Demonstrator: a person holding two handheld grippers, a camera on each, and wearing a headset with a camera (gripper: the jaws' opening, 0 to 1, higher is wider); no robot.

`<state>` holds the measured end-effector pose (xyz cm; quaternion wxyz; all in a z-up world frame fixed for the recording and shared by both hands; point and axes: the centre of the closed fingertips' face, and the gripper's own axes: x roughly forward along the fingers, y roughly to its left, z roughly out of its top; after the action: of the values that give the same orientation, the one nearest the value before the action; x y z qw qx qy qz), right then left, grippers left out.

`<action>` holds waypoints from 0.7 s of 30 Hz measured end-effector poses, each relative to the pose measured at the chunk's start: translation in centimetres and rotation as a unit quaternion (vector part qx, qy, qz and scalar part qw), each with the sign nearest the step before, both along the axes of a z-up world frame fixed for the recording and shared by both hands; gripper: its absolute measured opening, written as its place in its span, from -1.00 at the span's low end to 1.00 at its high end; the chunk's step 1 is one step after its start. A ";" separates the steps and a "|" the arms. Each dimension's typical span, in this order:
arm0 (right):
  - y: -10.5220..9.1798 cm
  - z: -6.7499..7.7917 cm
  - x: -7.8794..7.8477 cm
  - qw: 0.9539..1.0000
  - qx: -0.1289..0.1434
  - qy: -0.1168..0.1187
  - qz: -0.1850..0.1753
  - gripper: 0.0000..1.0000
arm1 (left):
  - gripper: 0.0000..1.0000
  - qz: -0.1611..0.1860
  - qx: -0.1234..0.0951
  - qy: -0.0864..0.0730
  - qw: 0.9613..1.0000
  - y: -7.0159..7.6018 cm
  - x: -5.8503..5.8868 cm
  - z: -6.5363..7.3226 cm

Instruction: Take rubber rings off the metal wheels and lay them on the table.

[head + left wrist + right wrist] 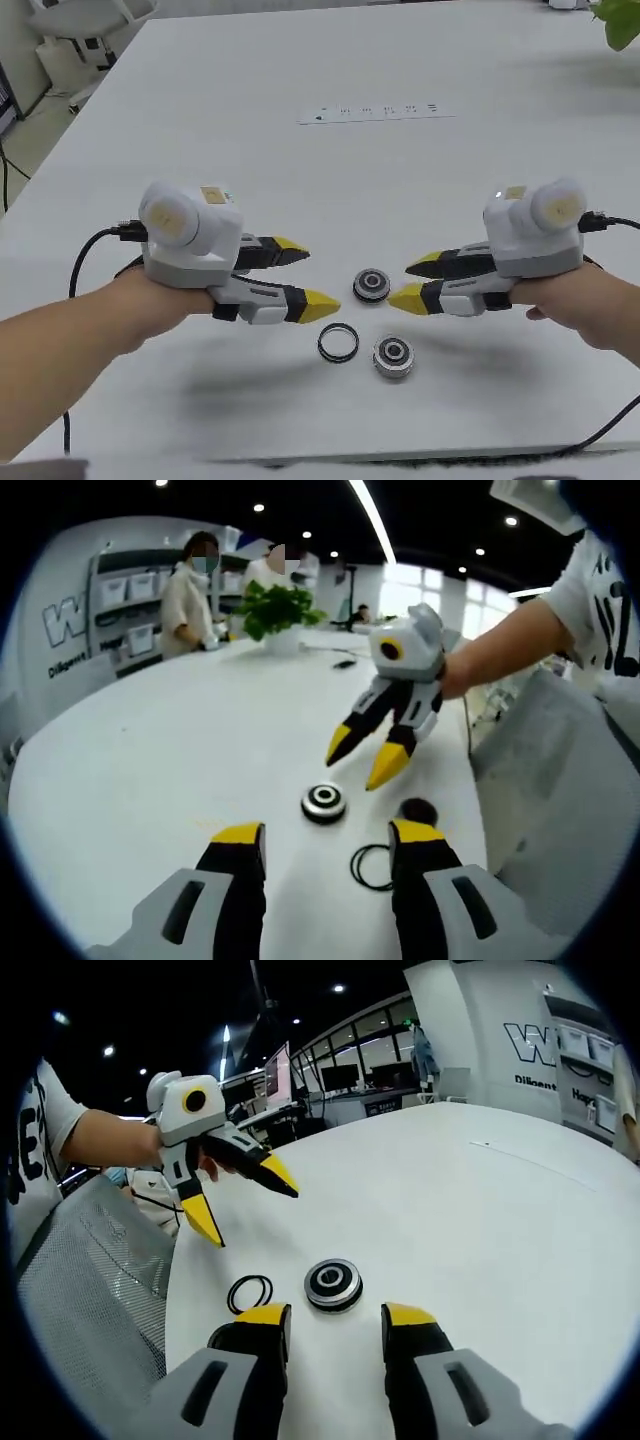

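Two small metal wheels lie on the white table (300, 180): one wheel (372, 284) with a dark rim sits between the two grippers' tips, and a second wheel (393, 355) lies nearer me. A loose black rubber ring (338, 343) lies flat just left of the second wheel. My left gripper (315, 278) is open, its tips a little left of the first wheel. My right gripper (404, 283) is open just right of it. In the left gripper view the wheel (324, 802) lies ahead of the open jaws, with the ring (372, 867) nearby. In the right gripper view the wheel (333, 1284) lies between the jaw tips.
A thin white printed strip (375, 112) lies further back on the table. A potted plant (620, 20) stands at the far right corner. Cables (90, 250) trail from both grippers. The table's front edge (330, 458) runs close below the wheels. People stand beyond the table (190, 590).
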<state>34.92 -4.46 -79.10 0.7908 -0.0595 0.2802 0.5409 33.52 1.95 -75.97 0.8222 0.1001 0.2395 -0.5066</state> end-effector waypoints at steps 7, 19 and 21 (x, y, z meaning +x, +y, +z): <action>0.5 -0.4 -0.2 1.000 -0.004 -0.004 0.011 -0.33 | -0.03 0.000 -0.003 0.009 1.000 -0.7 0.7 -0.7; 0.5 -0.8 0.0 1.000 0.000 -0.003 0.010 -0.33 | -0.13 -0.016 0.009 0.013 1.000 -2.4 1.0 -1.8; 0.4 -0.9 0.0 1.000 -0.002 -0.003 0.010 -0.33 | -0.16 -0.019 0.012 0.012 1.000 -2.6 1.2 -2.0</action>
<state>34.93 -4.06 -80.00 0.7860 -0.0657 0.2781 0.5482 34.70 -0.65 -77.97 0.8083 0.1084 0.2535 -0.5202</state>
